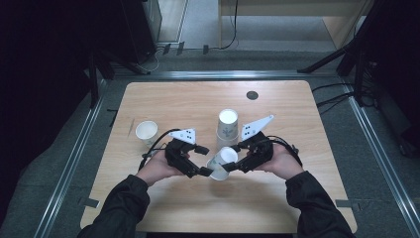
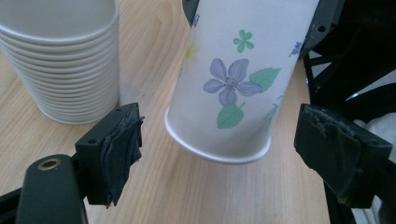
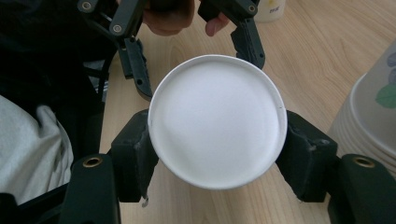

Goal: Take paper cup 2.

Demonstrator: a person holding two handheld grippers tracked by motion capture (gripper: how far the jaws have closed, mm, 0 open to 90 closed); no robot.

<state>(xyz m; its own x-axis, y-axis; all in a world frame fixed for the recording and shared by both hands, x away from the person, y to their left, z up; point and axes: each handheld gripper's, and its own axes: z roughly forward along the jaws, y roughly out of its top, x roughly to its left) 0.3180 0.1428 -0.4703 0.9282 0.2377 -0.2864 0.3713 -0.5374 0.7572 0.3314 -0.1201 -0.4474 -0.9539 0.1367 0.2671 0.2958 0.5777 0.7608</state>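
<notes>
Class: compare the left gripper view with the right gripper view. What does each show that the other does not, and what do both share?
The left gripper view alone shows the flower print on the held paper cup's side, with the left gripper's pads apart from its rim. The right gripper view alone shows that cup's flat white base, clamped between the right gripper's pads. Both show the held cup, the wooden table and the upside-down cup stack.

Held cup [image 1: 221, 162] between both claws, front of cup stack [image 1: 227, 124]; single cup [image 1: 146, 131] far left.
</notes>
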